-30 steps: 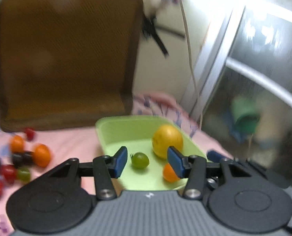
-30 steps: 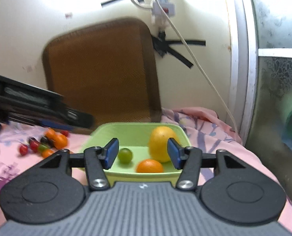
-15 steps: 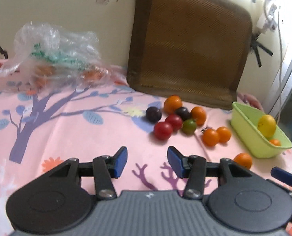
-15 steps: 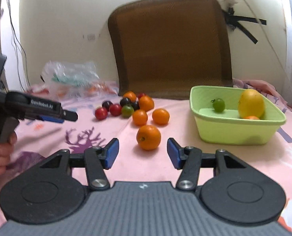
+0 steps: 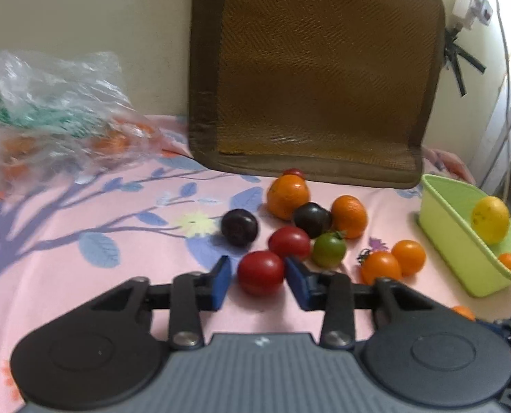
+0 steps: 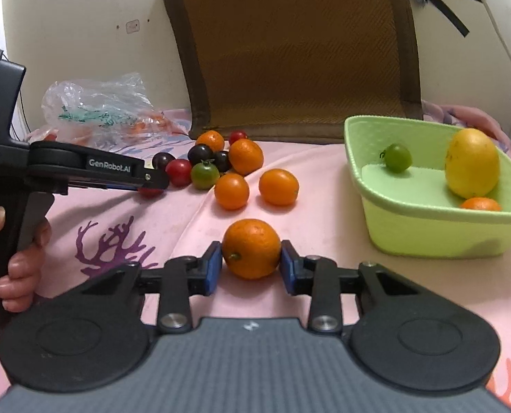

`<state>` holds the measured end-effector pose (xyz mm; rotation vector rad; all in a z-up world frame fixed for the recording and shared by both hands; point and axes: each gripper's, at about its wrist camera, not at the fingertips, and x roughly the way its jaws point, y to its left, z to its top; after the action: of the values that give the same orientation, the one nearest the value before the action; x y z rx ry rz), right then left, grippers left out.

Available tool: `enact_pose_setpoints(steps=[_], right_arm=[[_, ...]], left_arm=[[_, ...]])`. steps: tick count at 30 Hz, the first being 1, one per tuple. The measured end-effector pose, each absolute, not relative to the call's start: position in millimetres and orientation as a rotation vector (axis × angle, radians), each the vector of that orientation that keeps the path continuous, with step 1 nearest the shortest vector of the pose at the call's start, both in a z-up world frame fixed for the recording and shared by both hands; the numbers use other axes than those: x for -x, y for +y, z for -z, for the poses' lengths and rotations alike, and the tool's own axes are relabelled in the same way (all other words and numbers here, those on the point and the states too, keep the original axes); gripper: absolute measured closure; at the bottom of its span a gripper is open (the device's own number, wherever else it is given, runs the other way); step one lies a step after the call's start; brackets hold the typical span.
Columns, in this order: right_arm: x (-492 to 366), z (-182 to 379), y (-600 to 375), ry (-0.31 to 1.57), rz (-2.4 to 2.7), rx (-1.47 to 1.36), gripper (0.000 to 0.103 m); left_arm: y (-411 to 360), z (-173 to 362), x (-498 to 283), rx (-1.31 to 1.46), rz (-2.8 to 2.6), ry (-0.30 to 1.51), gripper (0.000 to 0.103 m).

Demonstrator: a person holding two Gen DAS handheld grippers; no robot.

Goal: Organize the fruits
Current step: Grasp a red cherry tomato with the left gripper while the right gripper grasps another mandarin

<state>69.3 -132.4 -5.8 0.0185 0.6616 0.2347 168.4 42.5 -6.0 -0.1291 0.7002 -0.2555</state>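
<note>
My left gripper (image 5: 258, 284) is low over the pink cloth with a red tomato (image 5: 260, 272) between its blue pads. The right pad touches the tomato and a thin gap shows on the left. My right gripper (image 6: 251, 265) is shut on an orange (image 6: 251, 247) that rests on the cloth, with both pads against its sides. The green basket (image 6: 427, 237) stands to the right and holds a lemon (image 6: 472, 163), a green tomato (image 6: 397, 157) and a small orange (image 6: 480, 204). A pile of loose fruit (image 5: 312, 220) lies just beyond the left gripper.
A brown mesh cushion (image 5: 317, 75) leans on the wall behind the fruit. A crumpled plastic bag (image 5: 59, 110) lies at the back left. A hand (image 6: 21, 265) holds the left gripper's handle. Two small oranges (image 6: 255, 187) sit between the pile and the basket.
Both grippers swung away from the basket and came down to the cloth. The left now straddles a red tomato with narrowed jaws. The right has closed on an orange.
</note>
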Motion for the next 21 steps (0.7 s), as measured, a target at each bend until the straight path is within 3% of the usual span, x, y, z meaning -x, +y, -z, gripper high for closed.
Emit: enact_pose_setpoints(steps=[4, 15, 21], right_arm=[[-51.4, -0.6, -132.7, 0.658, -0.264, -0.015, 0.066], [52.2, -6.0, -143.7, 0.604, -0.288, 0.035, 0.066], [68.1, 2.6, -150.9, 0.609, -0.277, 0.038, 0.064]], left_arm=[[39.7, 0.0, -147.3, 0.119, 0.261, 0.690, 0.073], [8.3, -4.0, 11.3, 0.070, 0.482, 0.662, 0.072], [-14.7, 6.5, 37.9, 0.008, 0.473, 0.634, 0.071]])
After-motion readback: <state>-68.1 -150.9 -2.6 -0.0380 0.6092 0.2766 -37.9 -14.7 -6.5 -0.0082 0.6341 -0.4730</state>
